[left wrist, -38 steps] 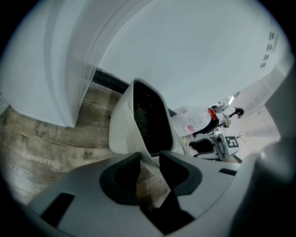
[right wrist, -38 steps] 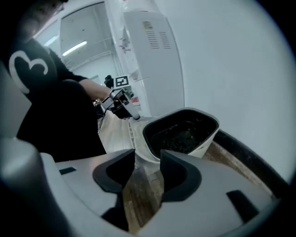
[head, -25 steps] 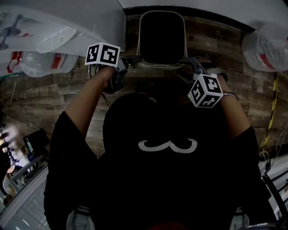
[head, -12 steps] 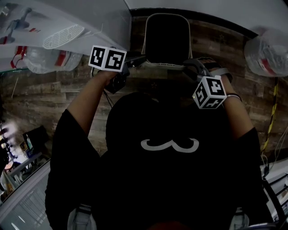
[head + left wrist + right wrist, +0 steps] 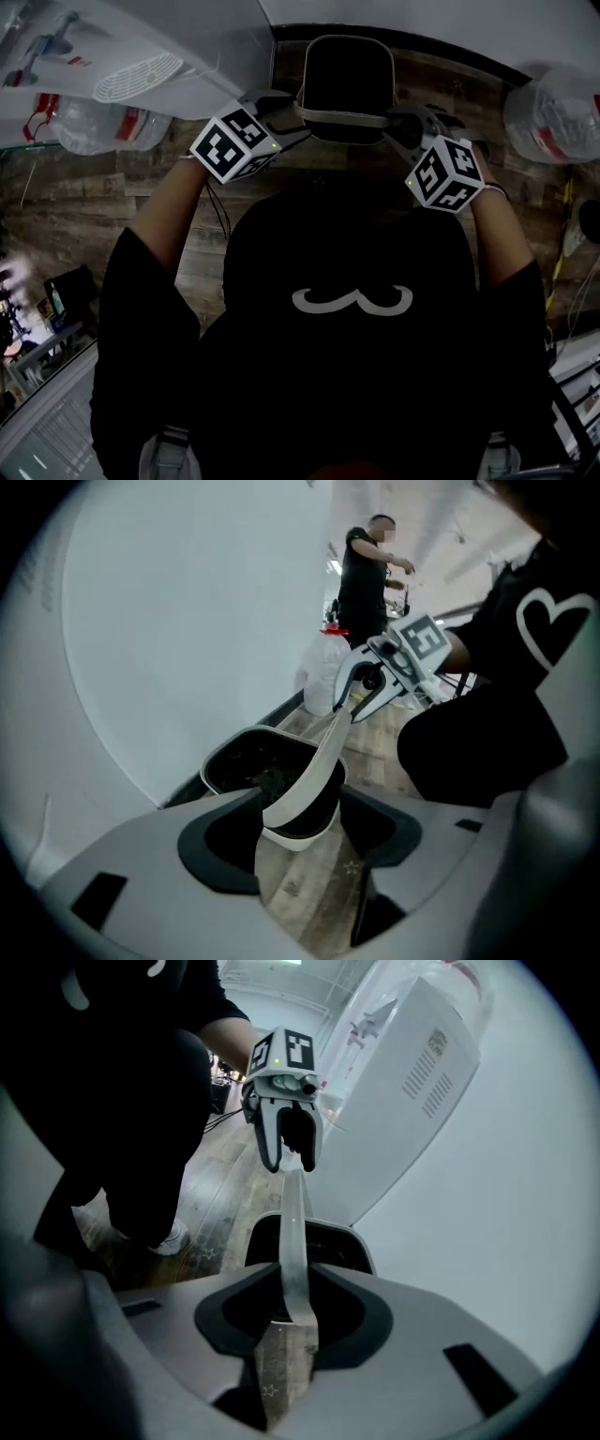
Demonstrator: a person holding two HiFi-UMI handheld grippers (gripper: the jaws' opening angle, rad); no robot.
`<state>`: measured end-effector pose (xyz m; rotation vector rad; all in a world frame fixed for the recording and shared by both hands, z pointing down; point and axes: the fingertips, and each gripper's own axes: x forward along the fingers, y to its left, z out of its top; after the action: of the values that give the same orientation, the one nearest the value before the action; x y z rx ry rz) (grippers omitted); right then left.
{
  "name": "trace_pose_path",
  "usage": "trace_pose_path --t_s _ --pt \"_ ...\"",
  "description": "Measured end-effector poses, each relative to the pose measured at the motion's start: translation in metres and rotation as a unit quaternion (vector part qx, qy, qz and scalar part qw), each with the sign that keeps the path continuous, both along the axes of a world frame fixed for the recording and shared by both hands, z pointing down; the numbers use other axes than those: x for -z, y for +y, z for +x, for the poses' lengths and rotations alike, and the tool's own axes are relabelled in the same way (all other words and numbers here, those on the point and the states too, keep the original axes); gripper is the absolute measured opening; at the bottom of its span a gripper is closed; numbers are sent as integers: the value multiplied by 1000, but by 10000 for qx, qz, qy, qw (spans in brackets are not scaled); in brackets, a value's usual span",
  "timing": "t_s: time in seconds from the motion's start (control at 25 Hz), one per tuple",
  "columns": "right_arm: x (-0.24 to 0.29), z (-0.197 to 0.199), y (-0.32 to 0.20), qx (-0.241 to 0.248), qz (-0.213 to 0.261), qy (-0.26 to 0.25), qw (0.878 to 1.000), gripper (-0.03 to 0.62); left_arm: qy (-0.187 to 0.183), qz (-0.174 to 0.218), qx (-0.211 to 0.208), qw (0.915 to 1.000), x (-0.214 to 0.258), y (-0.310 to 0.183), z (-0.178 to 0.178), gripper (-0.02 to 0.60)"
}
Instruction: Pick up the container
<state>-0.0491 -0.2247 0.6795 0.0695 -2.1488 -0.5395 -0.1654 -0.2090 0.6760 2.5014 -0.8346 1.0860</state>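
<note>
The container (image 5: 345,75) is a dark bin with a pale rim that stands on the wood floor by the wall. Its pale handle (image 5: 343,117) stretches across it between both grippers. My left gripper (image 5: 286,120) is at the handle's left end. Its jaws are opening, and the handle (image 5: 314,766) runs between them with gaps on both sides. My right gripper (image 5: 405,127) is at the right end, shut on the handle strip (image 5: 292,1241). The left gripper view looks over its own gripper (image 5: 300,832) at the bin (image 5: 246,761). The right gripper view shows its own gripper (image 5: 286,1312) and the bin (image 5: 330,1246).
Clear water jugs lie on the floor at left (image 5: 94,127) and right (image 5: 553,98). A white appliance with a round grille (image 5: 141,75) stands at the upper left. A yellow cable (image 5: 567,206) runs down the right. Another person (image 5: 366,574) stands far off.
Both grippers have moved forward over the bin and the handle now stretches across its opening. The left gripper's cube has turned and its jaws have spread.
</note>
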Motion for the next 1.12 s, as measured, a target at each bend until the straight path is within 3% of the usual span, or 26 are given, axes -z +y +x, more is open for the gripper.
trace_pose_path --t_s 0.12,0.32,0.4,0.64,0.88,1.12 --pt "8 -2 -14 -179 29 -96 9998 103 -493 482 -252 9973 5 -13 1 250" --pt "16 -6 -31 -414 113 -217 9988 101 -1135 791 -581 9887 1 -31 0 249" --pt "18 -7 -36 -490 122 -272 9984 101 -1167 869 -555 9878 2 -41 1 244" --pt "23 -10 -49 -669 200 -349 9970 100 -1337 1134 -510 9832 2 -62 5 145" --pt "23 -12 -55 -663 131 -270 9973 101 -1809 1518 -859 9679 1 -66 5 94" --pt "22 -12 -57 -634 143 -206 9977 103 -1994 1667 -980 9607 0 -67 6 78"
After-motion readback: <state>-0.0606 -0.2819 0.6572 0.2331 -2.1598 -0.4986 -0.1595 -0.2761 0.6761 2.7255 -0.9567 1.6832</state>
